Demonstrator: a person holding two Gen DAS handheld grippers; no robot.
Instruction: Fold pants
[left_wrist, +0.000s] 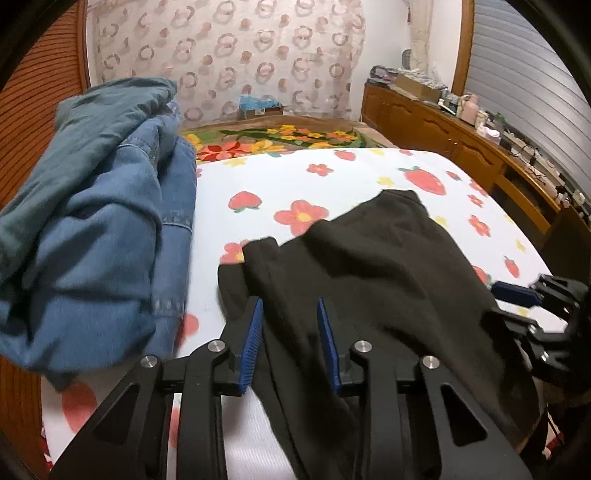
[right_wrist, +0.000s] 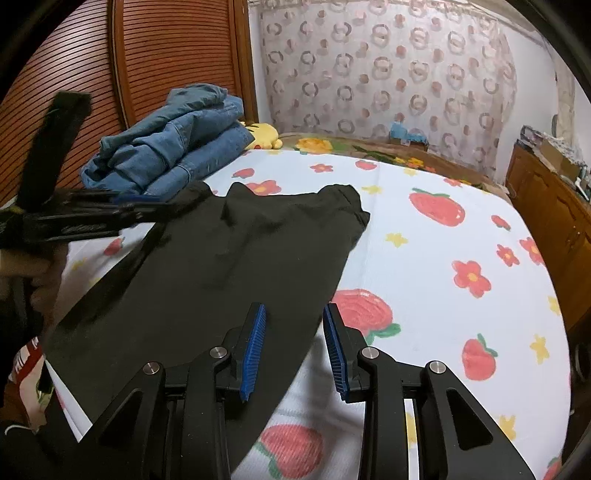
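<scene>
Pants (left_wrist: 373, 266), black, lay spread on the strawberry-print bed sheet (left_wrist: 332, 184), beside a heap of blue denim clothes (left_wrist: 99, 221) at the bed's left. Left tongs (left_wrist: 290, 343) reached forward low over the near part of the fabric, jaws apart, blue pads (left_wrist: 253, 347) either side of a raised fold, not pinching. Right tongs (right_wrist: 295, 347) sat level at the pants' right edge, jaws likewise apart, one pad over cloth, one over sheet.

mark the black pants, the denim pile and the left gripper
black pants (right_wrist: 229, 266), right wrist view, middle of the cloth.
denim pile (left_wrist: 96, 229), left wrist view, front fold.
left gripper (left_wrist: 290, 306), left wrist view, gap between the open fingertips.
</scene>
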